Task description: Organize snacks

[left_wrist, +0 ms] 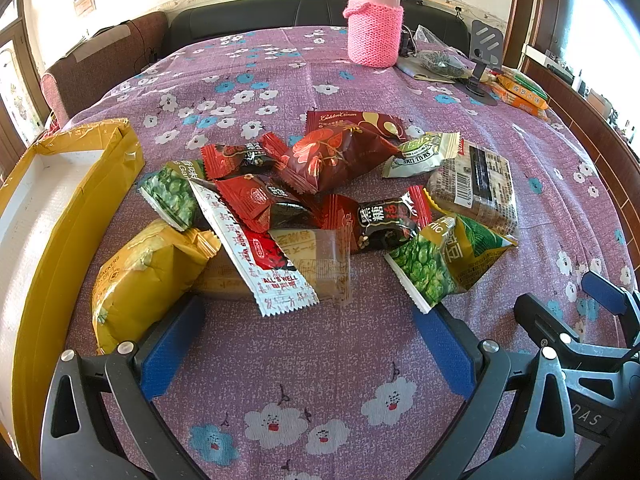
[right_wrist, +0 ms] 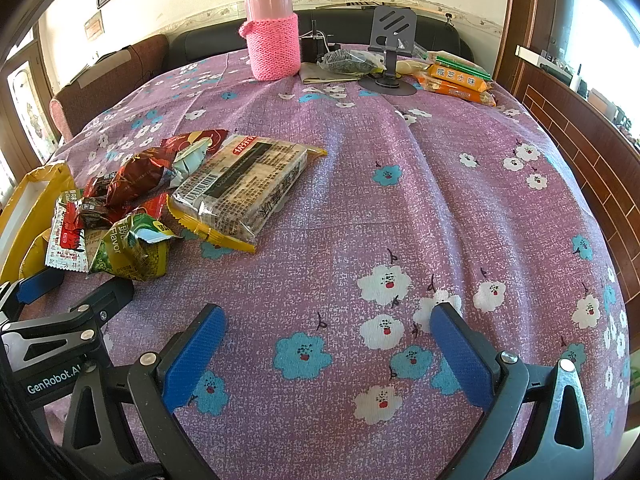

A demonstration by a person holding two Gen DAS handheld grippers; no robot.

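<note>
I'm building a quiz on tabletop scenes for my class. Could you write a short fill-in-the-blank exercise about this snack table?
1. The flask at the far side of the table wears a knitted sleeve coloured ____.
2. The left hand-held gripper is open and holds ____.
3. The box to the left of the snack pile has outer walls coloured ____.
4. The right hand-held gripper hovers over bare tablecloth with its jaws ____.

Missing words: pink; nothing; yellow; open
</note>
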